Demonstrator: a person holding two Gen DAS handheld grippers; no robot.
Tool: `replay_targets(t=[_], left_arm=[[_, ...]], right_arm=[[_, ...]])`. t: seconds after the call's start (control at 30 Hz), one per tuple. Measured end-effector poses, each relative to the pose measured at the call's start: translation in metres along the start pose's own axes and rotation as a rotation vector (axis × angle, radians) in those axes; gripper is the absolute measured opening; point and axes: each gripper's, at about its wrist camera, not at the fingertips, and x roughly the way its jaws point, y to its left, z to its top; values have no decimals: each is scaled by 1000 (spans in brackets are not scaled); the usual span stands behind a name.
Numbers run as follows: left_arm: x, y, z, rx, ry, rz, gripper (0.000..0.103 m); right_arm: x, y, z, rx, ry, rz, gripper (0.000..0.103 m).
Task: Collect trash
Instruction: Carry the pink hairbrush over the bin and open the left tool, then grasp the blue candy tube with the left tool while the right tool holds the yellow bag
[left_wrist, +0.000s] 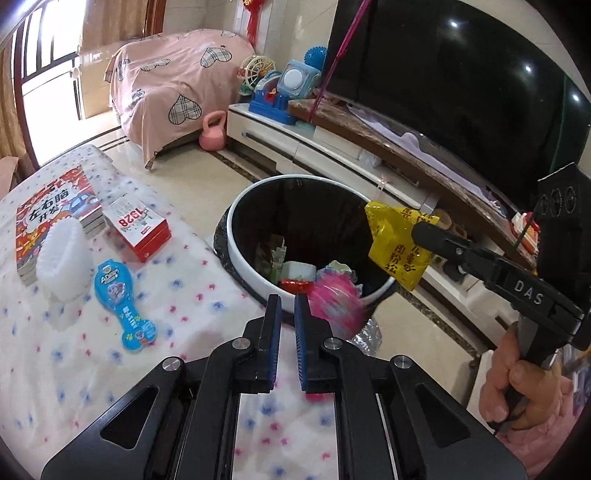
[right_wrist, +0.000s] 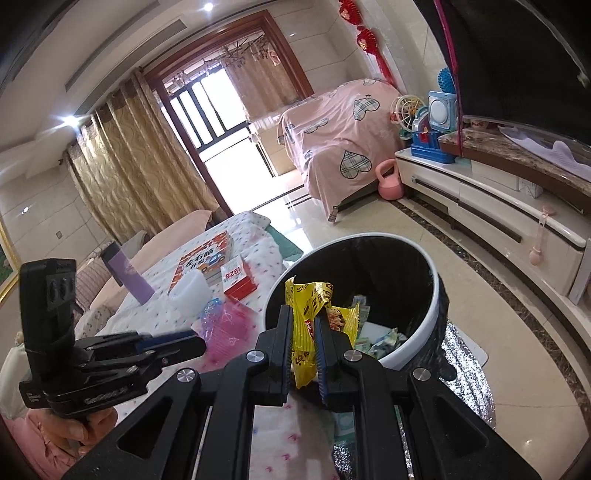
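A yellow wrapper is clamped in the right gripper above the bin. The left gripper is held narrowly parted, empty, beside a blurred pink wrapper.

Right gripper jaws clamped; left gripper parted, empty.

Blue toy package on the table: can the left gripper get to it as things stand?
Probably yes. The left gripper is empty, its jaws slightly apart, and the blue toy package lies flat on the tablecloth to its left with nothing on top of it or between them.
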Motion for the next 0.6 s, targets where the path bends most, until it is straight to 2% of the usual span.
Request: replay_targets(t=[0.13,0.37,0.5,0.53,0.6], left_arm=[[8,1,0,-7,14,1,7],[-1,6,-17,-10,9,5,7],[-4,31,-26,-77,16,30,8],[-6,36,-27,-91,11,39,11],[-11,50,-31,-128,1,74,32]], right_arm=[[7,-7,2,0,8,-7,11],[11,-17,-4,39,9,14,11],[11,-10,-4,26,8,23,11],[10,-7,-3,18,7,26,11],[12,-3,-2,10,7,29,11]])
